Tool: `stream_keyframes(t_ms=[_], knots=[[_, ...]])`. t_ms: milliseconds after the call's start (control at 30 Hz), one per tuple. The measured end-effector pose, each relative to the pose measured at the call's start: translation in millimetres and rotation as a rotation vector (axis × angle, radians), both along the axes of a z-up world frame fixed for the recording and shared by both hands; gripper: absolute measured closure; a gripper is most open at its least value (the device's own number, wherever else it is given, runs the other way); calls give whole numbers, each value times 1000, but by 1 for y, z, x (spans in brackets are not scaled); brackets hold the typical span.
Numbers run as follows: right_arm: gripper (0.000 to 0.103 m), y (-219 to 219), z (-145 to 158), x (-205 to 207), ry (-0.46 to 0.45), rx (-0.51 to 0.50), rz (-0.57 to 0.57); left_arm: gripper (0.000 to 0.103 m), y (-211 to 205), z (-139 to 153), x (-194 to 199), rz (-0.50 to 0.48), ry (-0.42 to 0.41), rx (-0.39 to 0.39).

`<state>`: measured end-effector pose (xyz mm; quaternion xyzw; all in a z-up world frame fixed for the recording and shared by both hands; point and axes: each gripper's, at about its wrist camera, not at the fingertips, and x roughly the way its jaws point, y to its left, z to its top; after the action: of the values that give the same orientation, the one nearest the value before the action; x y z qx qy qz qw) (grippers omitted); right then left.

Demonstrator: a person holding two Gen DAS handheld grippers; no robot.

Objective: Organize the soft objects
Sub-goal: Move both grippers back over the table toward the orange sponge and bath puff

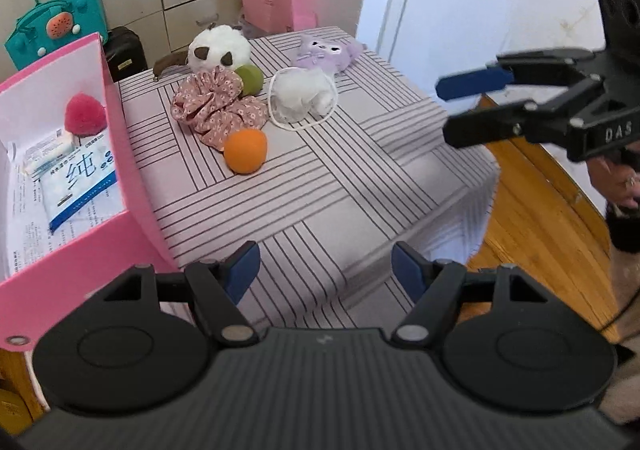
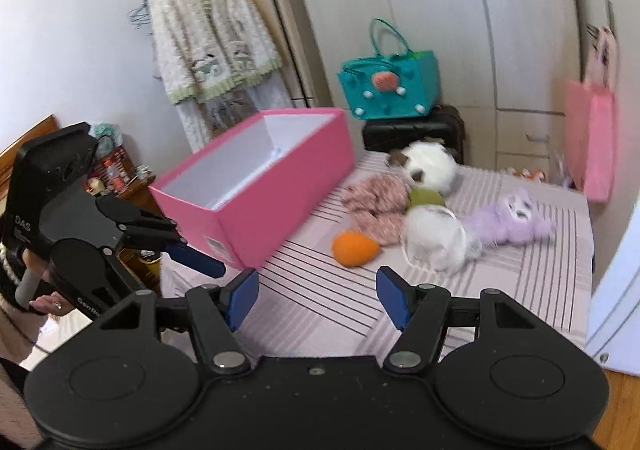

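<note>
The left gripper (image 1: 325, 270), black with blue pads, tilts steeply down over the near part of a striped pale-pink cloth-covered table (image 1: 360, 178). Its jaws stand partly apart with nothing between them; only the cloth shows in the gap. Ahead of it and slightly to its left lies a round orange foam ball (image 1: 245, 151), and just beyond that a crumpled floral pink fabric scrunchie (image 1: 218, 106), touching a green ball (image 1: 251, 78) and a fluffy white plush with brown ears (image 1: 218, 48). Ahead and a little right sits a white fuzzy plush ringed by a white cord (image 1: 302, 98), and farther on a lilac plush cat (image 1: 326, 52). Close on the gripper's left is an open pink cardboard box (image 1: 116, 154) holding a fuzzy red pompom (image 1: 85, 116) and blue-and-white tissue packs (image 1: 80, 178).

The right gripper (image 1: 448, 108) reaches in from the right side of the left camera's view, roughly level with the table's far edge and turned side-on, its fingers apart and empty. A hand (image 1: 618, 186) grips its handle below, with a dark fuzzy cuff at the wrist.

In the right camera's view the right gripper (image 2: 318, 296) points at a shallower downward slant across the table, jaws half open, holding nothing. The orange ball (image 2: 356, 248) lies just ahead between its fingers' lines; the white corded plush (image 2: 434, 242) is ahead to the right, the lilac cat (image 2: 512, 222) beyond that. The pink box (image 2: 256, 190) is ahead left, with the left gripper (image 2: 196, 258) beside its near corner.
</note>
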<state>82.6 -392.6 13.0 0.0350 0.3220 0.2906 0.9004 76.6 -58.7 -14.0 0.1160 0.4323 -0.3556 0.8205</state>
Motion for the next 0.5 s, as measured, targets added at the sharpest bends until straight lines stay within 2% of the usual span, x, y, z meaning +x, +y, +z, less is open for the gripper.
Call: stream_keyframes(t_ms=[100,200,367,500], knots=[[33,-4,-15,-1,-43,-17,-45,31,-6,-13,7,28,-21,-27],[32,-5,-26,1,-87,-20,-39,31,-12,-18,15,42,-31,-50],[27,-11,-38,14,-157,-26,-124,31,-26,-27,25,104,-128,-76],[26,-13,-47,30,-177,-50,-190,31,-26,-40,35,158,-49,-179]])
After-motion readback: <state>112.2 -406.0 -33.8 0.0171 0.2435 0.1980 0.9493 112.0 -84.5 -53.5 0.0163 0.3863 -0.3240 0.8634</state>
